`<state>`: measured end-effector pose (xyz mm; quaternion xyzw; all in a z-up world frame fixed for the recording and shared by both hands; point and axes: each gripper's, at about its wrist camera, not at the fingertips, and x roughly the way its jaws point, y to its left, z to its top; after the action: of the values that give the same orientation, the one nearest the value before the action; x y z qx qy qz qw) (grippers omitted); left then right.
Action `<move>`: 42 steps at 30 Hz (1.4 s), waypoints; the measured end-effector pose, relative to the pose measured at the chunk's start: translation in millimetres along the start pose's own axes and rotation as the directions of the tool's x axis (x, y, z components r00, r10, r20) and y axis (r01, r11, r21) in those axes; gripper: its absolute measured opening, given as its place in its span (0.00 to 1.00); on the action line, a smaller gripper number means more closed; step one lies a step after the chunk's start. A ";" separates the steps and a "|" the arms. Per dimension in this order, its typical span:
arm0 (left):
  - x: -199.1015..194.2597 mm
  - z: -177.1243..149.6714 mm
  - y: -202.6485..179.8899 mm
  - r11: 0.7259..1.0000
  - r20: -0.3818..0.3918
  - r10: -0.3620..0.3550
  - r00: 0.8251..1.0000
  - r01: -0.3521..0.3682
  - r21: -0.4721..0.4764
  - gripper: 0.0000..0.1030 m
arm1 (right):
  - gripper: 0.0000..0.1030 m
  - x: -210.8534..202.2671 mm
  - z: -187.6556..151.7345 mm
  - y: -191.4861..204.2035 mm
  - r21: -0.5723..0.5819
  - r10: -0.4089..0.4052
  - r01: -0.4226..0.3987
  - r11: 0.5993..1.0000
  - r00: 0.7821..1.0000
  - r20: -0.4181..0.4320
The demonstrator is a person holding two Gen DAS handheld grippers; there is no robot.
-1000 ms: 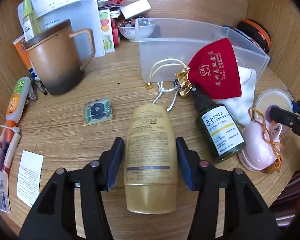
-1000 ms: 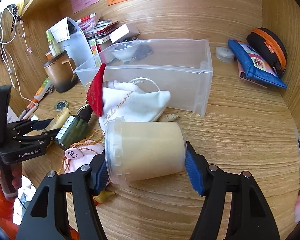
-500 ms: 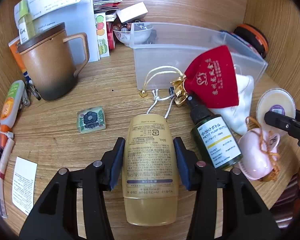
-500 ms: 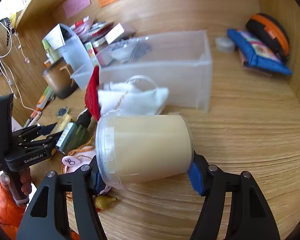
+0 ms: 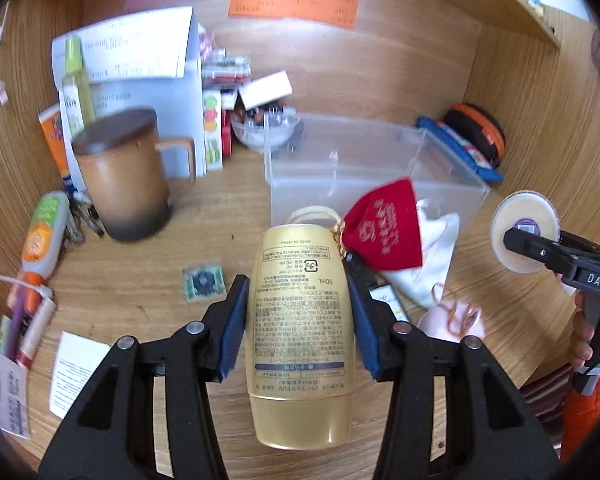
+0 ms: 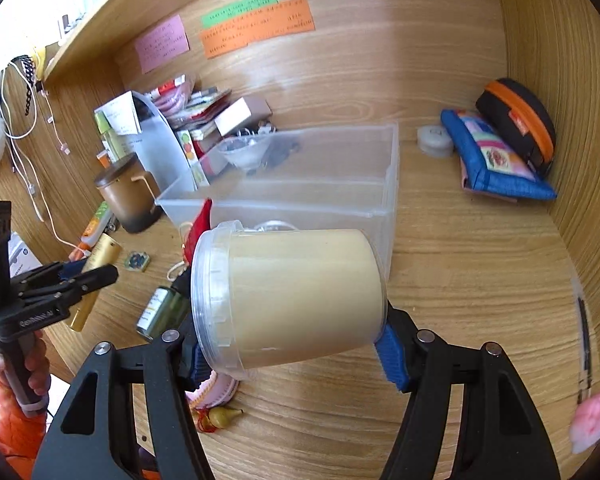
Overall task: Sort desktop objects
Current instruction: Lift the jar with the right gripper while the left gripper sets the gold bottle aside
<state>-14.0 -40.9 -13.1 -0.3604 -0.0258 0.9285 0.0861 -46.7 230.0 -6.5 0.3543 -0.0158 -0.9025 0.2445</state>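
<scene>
My left gripper (image 5: 298, 328) is shut on a gold tube of cream (image 5: 302, 336), cap end toward the camera, lifted off the wooden desk. In the right wrist view the same gold tube (image 6: 96, 276) shows at the left in that gripper (image 6: 74, 278). My right gripper (image 6: 292, 354) is shut on a clear tub of pale cream (image 6: 292, 300), held on its side above the desk. That tub's lid (image 5: 525, 237) faces the left wrist camera at the right edge. An open clear plastic bin (image 5: 364, 168) stands behind both; in the right wrist view the bin (image 6: 300, 172) is behind the tub.
On the desk lie a red pouch (image 5: 384, 232), a white cloth bag (image 5: 432, 264), a dark green pump bottle (image 6: 162, 312) and a pink trinket (image 5: 452, 320). A brown lidded mug (image 5: 124, 184), papers and tubes crowd the left. A blue pouch (image 6: 496, 160) and black-orange case (image 6: 516, 120) lie back right.
Both grippers have risen off the desk, carrying the gold tube and the cream tub with them. The left jaws closed onto the tube early in this span.
</scene>
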 end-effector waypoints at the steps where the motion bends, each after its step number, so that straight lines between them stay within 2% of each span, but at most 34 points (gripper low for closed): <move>1: -3.7 4.2 -1.3 1.000 0.011 0.001 1.000 -0.002 0.005 0.47 | 0.61 -1.9 2.2 0.4 -0.003 0.002 -0.002 1.000 1.000 0.006; 11: -23.2 39.0 -16.8 0.999 0.082 -0.016 0.996 0.012 0.052 0.44 | 0.61 -23.1 30.4 8.1 -0.063 -0.008 0.012 0.998 0.998 0.057; 13: -21.2 47.3 -18.9 0.998 0.087 -0.026 0.996 0.021 0.058 0.39 | 0.61 -22.4 36.4 7.9 -0.068 -0.008 0.012 0.998 0.998 0.061; 14: -20.1 51.9 -19.6 0.998 0.088 -0.037 0.995 0.031 0.062 0.30 | 0.61 -22.2 38.7 7.3 -0.068 -0.006 0.010 0.998 0.998 0.062; 15: -18.1 57.1 -20.2 0.997 0.085 -0.051 0.995 0.046 0.063 0.25 | 0.61 -21.6 41.3 6.9 -0.068 -0.003 0.007 0.998 0.998 0.063; 17: -10.8 64.8 -21.0 0.995 0.071 -0.073 0.995 0.068 0.072 0.25 | 0.61 -18.7 48.1 6.5 -0.071 -0.006 0.011 0.997 0.998 0.066; 20: 12.3 67.1 -22.7 0.995 0.025 -0.042 0.999 0.039 0.090 0.20 | 0.61 -10.7 54.3 5.7 -0.073 -0.009 0.013 0.997 0.998 0.060; 22: 25.2 63.9 -19.4 0.996 -0.011 -0.051 0.999 0.051 0.079 0.20 | 0.61 -4.3 55.7 4.8 -0.075 -0.002 0.006 0.997 0.999 0.046; 28: 30.2 61.0 -12.0 0.996 0.005 -0.007 1.000 0.007 0.089 0.23 | 0.61 12.7 52.9 1.9 -0.072 0.009 -0.009 0.997 1.000 0.004; 30: 30.1 58.2 -8.5 0.996 -0.002 -0.012 1.000 0.012 0.086 0.38 | 0.61 15.8 52.2 1.0 -0.064 0.021 -0.021 0.998 1.000 -0.004; 32: 33.7 55.0 -5.1 0.997 -0.019 -0.033 0.999 0.035 0.072 0.44 | 0.61 18.2 51.5 1.5 -0.067 0.019 -0.019 0.998 1.000 -0.006; 36: 55.2 45.0 6.1 0.999 -0.067 -0.011 0.998 0.014 0.036 0.44 | 0.61 22.4 51.1 3.8 -0.073 0.025 -0.026 0.997 1.000 -0.011; 39: 72.7 40.3 20.5 1.000 -0.115 -0.020 0.993 0.019 -0.008 0.44 | 0.61 25.9 50.4 5.9 -0.074 0.032 -0.033 0.997 0.999 -0.020; 42: 69.0 35.4 36.1 0.999 -0.114 -0.021 0.993 0.017 -0.035 0.44 | 0.61 27.9 48.7 8.3 -0.080 0.033 -0.035 0.996 0.999 -0.030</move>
<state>-93.0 -63.5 -36.8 -0.4142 -0.0400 0.9048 0.0900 -92.2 203.0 14.0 0.3565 0.0178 -0.8930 0.2742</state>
